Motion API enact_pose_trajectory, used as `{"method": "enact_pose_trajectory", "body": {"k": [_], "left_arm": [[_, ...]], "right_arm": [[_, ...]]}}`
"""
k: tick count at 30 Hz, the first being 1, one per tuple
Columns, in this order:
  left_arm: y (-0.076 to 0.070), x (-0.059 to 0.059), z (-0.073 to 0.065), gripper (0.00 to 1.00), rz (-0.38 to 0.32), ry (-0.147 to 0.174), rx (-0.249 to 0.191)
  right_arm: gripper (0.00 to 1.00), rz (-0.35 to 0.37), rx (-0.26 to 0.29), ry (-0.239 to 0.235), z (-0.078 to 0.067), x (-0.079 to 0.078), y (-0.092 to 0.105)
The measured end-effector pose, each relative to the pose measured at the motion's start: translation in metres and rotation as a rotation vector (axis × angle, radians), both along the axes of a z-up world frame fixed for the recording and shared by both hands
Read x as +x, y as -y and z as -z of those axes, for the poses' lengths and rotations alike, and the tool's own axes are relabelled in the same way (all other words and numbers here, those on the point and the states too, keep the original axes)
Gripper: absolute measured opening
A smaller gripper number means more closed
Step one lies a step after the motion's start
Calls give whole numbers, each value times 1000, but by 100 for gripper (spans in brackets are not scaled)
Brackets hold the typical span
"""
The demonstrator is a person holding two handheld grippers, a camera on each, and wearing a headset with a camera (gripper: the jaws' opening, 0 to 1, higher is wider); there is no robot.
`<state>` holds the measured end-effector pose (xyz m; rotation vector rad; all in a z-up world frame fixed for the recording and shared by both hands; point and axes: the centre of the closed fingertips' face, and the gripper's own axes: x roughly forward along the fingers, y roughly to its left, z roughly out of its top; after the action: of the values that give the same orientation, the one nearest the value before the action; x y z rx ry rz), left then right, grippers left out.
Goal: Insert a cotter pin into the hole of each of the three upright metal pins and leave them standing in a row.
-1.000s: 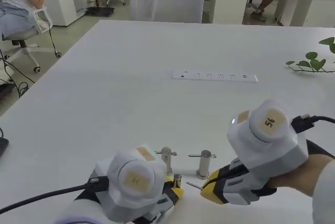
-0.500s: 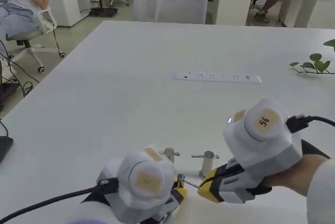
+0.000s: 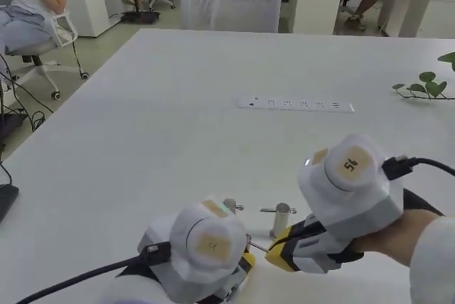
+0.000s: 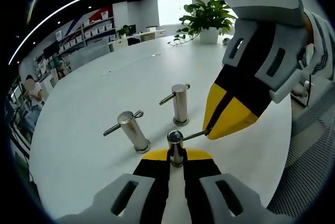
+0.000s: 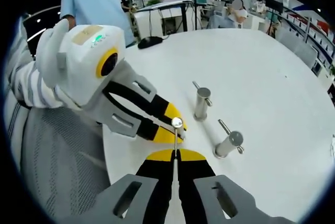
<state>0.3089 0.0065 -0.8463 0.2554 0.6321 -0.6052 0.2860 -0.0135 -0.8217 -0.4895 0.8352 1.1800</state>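
Note:
My left gripper [image 4: 176, 156] is shut on a short upright metal pin [image 4: 175, 144], held low on its shaft. From the right, my right gripper [image 4: 210, 131] is shut on a thin cotter pin [image 4: 192, 135] whose tip meets the held pin's head. In the right gripper view the cotter pin [image 5: 175, 150] runs straight out from the right gripper [image 5: 175, 155] to the metal pin's head [image 5: 177, 123], between the left gripper's yellow fingertips [image 5: 166, 130]. Two other metal pins [image 4: 132, 130] [image 4: 180, 103] stand on the table, each with a cotter pin through it. In the head view both grippers [image 3: 245, 261] [image 3: 274, 254] meet at the near edge.
A white power strip [image 3: 295, 105] lies mid-table, and plant leaves [image 3: 423, 87] sit at the right edge. A grey chair [image 3: 231, 7] stands at the table's far end. A person sits at the far left [image 3: 28, 6]. The white table [image 3: 163, 126] stretches wide beyond the pins.
The right gripper has slid a little left towards the left gripper, bringing the cotter pin's tip up to the held pin. The head camera has shifted slightly.

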Motion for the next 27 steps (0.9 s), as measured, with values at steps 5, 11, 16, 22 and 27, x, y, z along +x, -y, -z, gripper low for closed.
{"method": "enact_pose_trajectory", "body": {"k": [5, 11, 16, 22, 27], "left_arm": [[0, -2, 0, 8, 18, 3, 10], [-1, -6, 0, 8, 57, -2, 10], [-2, -8, 1, 8, 81, -10, 11], [-2, -10, 1, 8, 117, -7, 19], [-3, -10, 1, 7, 121, -8, 17]], "right_arm": [[2, -6, -8, 14, 0, 1, 0], [2, -12, -9, 18, 0, 0, -1], [2, -42, -10, 28, 0, 0, -1], [2, -119, -20, 62, -1, 0, 0], [2, -174, -25, 76, -1, 1, 1]]}}
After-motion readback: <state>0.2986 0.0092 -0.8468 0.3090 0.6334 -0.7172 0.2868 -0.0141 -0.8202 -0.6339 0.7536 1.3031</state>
